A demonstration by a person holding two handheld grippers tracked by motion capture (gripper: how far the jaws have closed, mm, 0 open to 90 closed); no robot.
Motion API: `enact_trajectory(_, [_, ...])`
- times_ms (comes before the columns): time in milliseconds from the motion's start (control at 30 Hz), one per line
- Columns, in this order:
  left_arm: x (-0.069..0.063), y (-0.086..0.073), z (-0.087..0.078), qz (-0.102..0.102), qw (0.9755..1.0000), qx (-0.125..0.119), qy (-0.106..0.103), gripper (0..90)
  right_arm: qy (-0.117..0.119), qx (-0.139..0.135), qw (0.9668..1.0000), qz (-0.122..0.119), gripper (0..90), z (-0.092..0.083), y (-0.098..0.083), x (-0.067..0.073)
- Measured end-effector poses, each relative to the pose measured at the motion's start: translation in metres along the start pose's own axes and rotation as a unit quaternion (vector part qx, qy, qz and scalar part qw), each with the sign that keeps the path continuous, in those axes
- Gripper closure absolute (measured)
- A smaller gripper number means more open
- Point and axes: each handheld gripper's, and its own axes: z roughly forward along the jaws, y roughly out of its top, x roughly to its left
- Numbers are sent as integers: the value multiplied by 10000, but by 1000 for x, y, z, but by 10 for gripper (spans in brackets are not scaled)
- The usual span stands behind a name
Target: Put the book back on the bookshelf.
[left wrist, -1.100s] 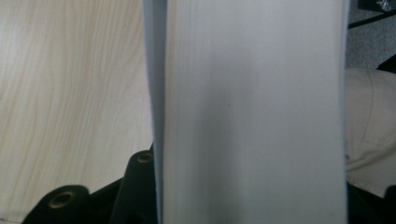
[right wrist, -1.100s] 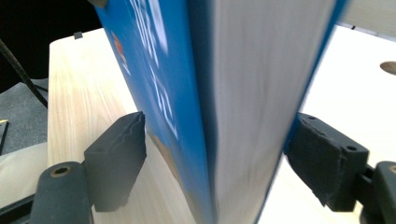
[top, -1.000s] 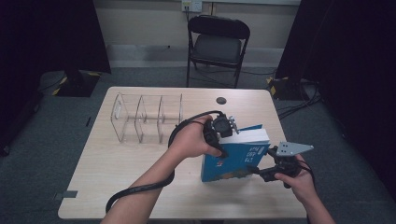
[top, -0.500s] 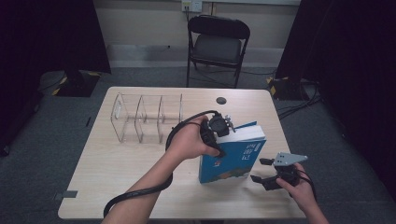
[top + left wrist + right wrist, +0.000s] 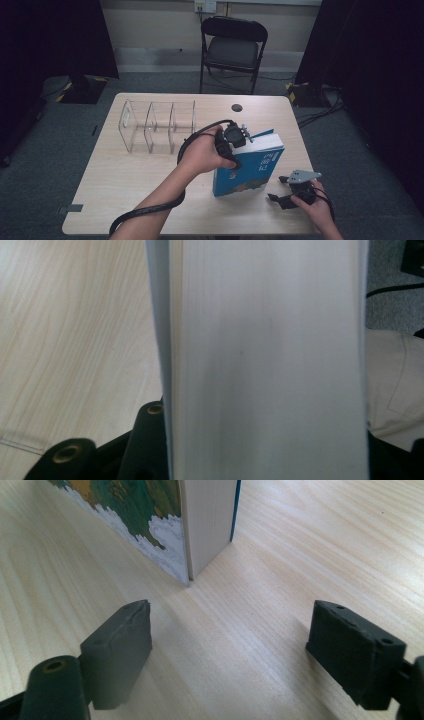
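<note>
High view: left gripper (image 5: 235,136) clamps the upright blue-covered thick book (image 5: 250,167); right gripper (image 5: 287,197), jaws just widened and empty, sits near-right. One-sided support risks toppling.

My left gripper (image 5: 239,136) sits mid-table, jaws clamped, forearm reaching in from the near edge. My right gripper (image 5: 278,198) rests low at the near right, nothing between its jaws, which have just been opening wide.

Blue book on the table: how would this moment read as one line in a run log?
blue book: upright on table | left gripper: shut on its top | right gripper: open, just widened, apart from book | clear rack: holds nothing
</note>
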Motion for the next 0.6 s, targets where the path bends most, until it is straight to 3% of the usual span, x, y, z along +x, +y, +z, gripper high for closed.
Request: enact_trajectory(600, [5,-1,-7,-568,9983,104,23,619,38,-7,10000,13,160,0,-1,0])
